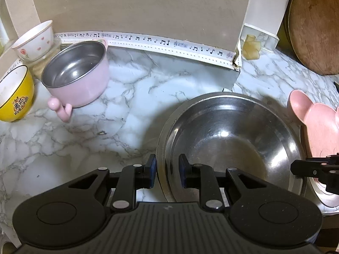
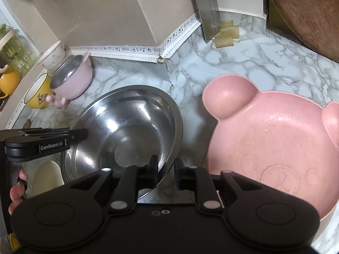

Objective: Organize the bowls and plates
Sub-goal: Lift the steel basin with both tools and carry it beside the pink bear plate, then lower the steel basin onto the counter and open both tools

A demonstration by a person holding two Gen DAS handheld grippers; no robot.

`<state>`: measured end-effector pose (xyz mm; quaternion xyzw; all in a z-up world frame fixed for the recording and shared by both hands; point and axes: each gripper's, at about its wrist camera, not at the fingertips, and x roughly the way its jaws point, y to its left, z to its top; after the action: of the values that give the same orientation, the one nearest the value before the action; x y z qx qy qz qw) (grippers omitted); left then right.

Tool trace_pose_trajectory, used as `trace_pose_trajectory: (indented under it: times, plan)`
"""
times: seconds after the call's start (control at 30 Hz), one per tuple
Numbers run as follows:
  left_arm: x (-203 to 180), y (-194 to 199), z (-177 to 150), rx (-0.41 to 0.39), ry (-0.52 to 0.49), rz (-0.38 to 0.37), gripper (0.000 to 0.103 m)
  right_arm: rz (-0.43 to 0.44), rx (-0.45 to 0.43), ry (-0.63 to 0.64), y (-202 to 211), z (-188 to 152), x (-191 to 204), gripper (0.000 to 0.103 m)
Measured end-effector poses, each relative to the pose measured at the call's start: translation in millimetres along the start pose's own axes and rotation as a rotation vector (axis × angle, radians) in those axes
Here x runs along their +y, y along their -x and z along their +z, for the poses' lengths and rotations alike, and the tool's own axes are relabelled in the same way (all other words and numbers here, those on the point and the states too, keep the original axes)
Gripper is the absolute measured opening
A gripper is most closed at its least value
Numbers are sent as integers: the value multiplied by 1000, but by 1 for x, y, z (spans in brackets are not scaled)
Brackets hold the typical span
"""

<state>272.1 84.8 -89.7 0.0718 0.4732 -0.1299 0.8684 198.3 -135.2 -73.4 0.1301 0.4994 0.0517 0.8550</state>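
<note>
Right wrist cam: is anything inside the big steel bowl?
No, the steel bowl shows only bare shiny metal and reflections inside, with nothing lying in it.

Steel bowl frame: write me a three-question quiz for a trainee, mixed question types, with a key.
1. True or false: the pink bear plate lies inside the steel bowl.
2. The bowl with printed lettering at far left is: A yellow, B green, C blue.
3. Fill in: the left gripper and right gripper each clamp the steel bowl's ____.
Key: 1 false, the pink bear plate is beside it; 2 A; 3 rim.
</note>
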Motion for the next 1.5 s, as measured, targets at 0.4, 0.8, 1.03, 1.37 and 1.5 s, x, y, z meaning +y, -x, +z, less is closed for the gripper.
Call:
trace_pose_trajectory:
  times: [0.4,0.8,1.03,1.37,1.5]
  plan:
    - [2,-3,-1,21,15,-20,21,0,3,-2,-2,-4,-2,20]
    - [13,21,-5,-15,45,-13,21,-41,-27,9,17,-3,1,31]
    - [16,51,0,-65,54,-34,22,-19,-55,72,35,3,18,42]
    - [23,90,8,-153,87,-49,52,33,-121,156,57,20,58,65]
    - [29,104,11,-194,80,-34,59,46,-144,190,62,29,74,70]
